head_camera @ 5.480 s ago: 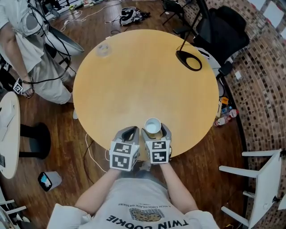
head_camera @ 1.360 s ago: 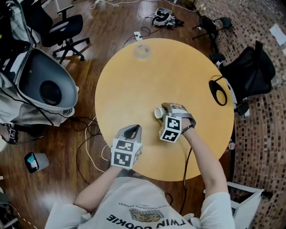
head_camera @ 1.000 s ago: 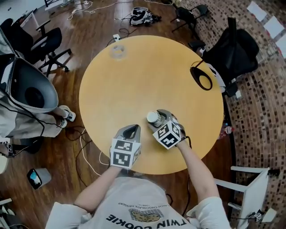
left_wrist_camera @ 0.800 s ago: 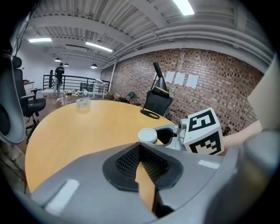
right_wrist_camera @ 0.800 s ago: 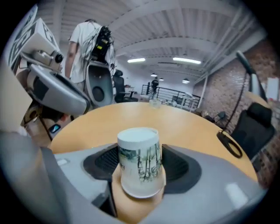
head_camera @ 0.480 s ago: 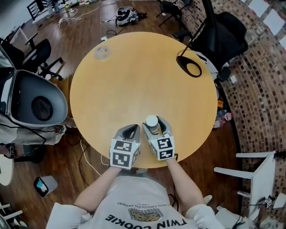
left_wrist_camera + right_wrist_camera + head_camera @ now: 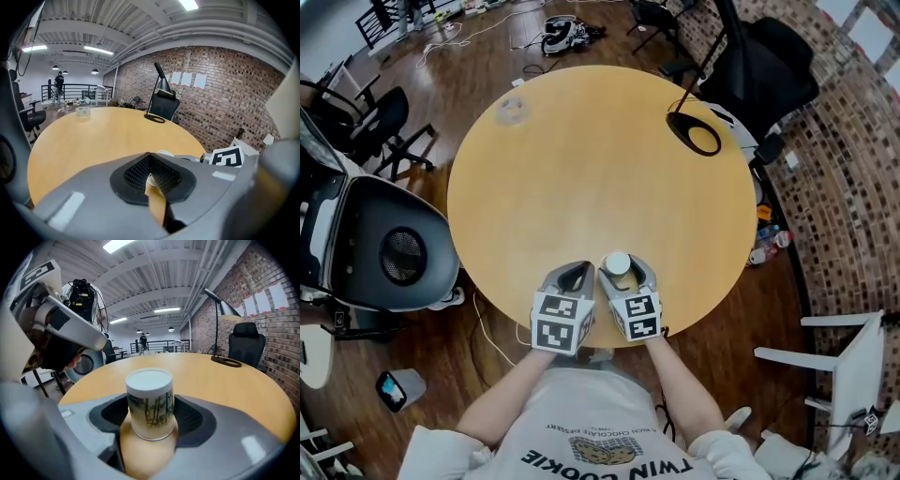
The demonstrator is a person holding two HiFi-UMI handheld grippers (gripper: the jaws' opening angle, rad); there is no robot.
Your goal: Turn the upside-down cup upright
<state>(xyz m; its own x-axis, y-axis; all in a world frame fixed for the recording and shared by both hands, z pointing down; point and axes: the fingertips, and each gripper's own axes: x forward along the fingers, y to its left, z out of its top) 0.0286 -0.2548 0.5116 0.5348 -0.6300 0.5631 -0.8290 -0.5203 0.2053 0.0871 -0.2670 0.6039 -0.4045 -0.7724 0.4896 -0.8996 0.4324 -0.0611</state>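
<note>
A white paper cup with a green print stands base up, wide rim down, at the near edge of the round wooden table. My right gripper is shut on it, a pad pressed against each side. In the right gripper view the cup fills the middle between the jaws, its flat closed end on top. My left gripper hovers just left of the cup, jaws shut on nothing. The left gripper view shows its pads meeting, with the cup's top just beyond them.
A black lamp base sits at the table's far right and a clear tape roll at its far left. A black chair stands behind the table, a grey round shell seat on the left, a white chair on the right.
My right gripper brought the cup from the table's middle back to the near edge beside the left gripper and rolled it from lying sideways to base up. The left gripper stayed shut.
</note>
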